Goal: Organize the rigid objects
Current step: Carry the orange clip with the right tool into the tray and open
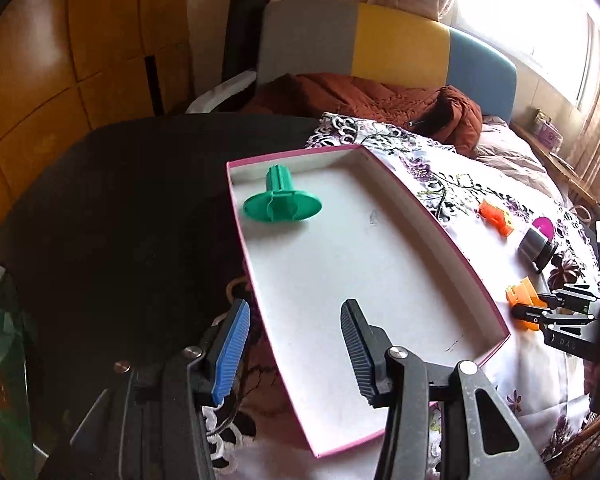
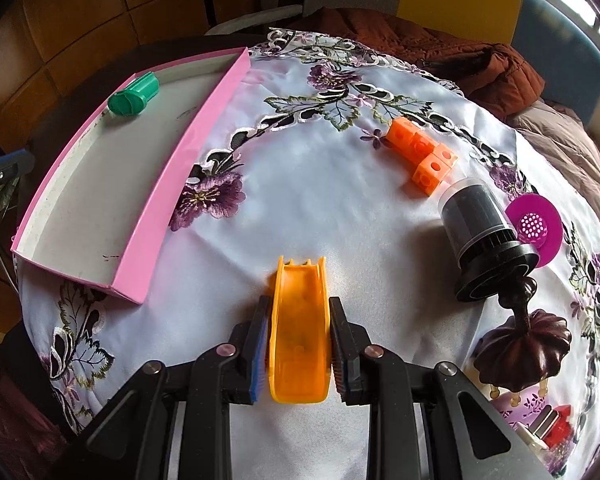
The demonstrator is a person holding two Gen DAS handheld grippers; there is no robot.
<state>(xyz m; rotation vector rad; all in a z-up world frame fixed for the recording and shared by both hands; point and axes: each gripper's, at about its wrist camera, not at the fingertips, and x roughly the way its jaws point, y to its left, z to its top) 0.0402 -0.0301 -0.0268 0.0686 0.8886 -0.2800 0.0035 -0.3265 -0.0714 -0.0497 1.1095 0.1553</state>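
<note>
While the right gripper (image 2: 298,344) is clamping a yellow-orange plastic piece (image 2: 299,332) between its two pads just above the embroidered tablecloth (image 2: 320,200), the pink box (image 2: 148,216) is lying well to its left, tilted across the edge of the cloth. That box is holding only a green flanged peg (image 2: 133,94) at its far end. The piece is sitting lengthwise between the fingers, its notched end pointing forward and beyond the fingertips, its curved back facing the camera, and the jaws are pressing on both of its smooth side walls.

Risk is lying mainly in that grip: the plastic looks slick and hollow, so it could be slipping or twisting out during a swing toward the box, and the raised pink wall could be catching the protruding front end if the carry is running too low. The box itself appears light, so a knock could be sliding it.

Meanwhile the left gripper (image 1: 296,354) is hanging wide open and empty over the near corner of the box (image 1: 496,312), one finger outside the wall and one above the white floor. Orange linked cubes (image 2: 422,158), a black-capped clear canister (image 2: 480,240) and a magenta strainer disc (image 2: 534,226) are waiting on the cloth to the right, apart from both tools.
</note>
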